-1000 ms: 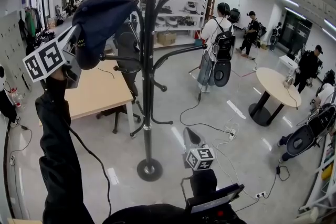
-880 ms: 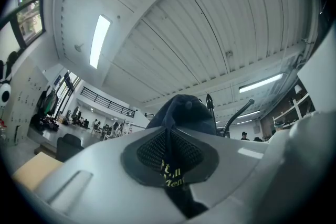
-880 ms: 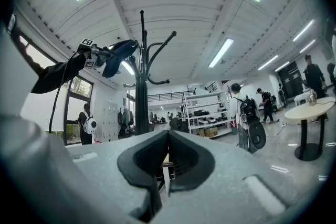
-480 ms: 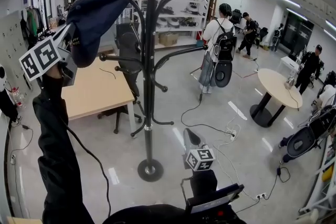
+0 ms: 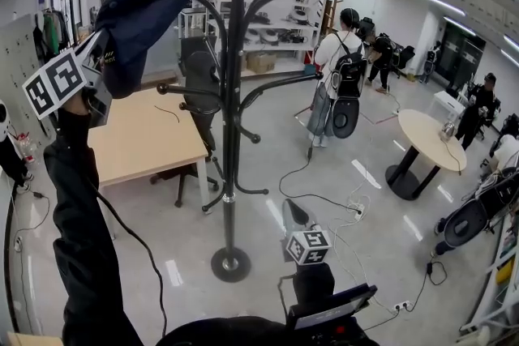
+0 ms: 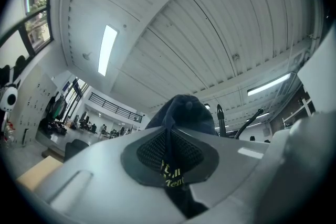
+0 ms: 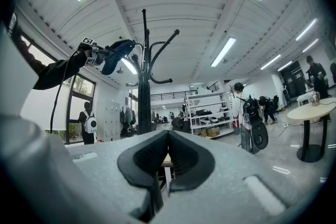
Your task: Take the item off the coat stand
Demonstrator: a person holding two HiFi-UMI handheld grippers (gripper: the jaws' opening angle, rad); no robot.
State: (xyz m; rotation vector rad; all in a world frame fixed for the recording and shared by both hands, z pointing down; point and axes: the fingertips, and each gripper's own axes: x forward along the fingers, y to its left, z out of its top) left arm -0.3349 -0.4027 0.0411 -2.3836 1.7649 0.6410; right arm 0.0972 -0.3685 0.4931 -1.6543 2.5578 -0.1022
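Note:
A dark navy cap (image 5: 139,24) with yellow lettering hangs from my left gripper (image 5: 104,57), which is raised high at the left and shut on the cap's fabric. In the left gripper view the cap (image 6: 182,113) bulges above the closed pads (image 6: 152,149). It sits just left of the upper-left hook of the black coat stand (image 5: 232,117); I cannot tell whether it still touches the hook. My right gripper (image 5: 293,211) is low in front of me, shut with nothing in it (image 7: 167,152). The right gripper view shows the stand (image 7: 144,86) and the cap (image 7: 118,52).
A wooden table (image 5: 146,138) and a black chair (image 5: 195,77) stand behind the coat stand. A person with a backpack (image 5: 336,69) walks at the centre right. A round table (image 5: 426,130) stands further right. Cables (image 5: 324,192) lie on the floor.
My left gripper has carried the cap leftwards and a little upwards, away from the stand's pole. The right gripper has stayed put.

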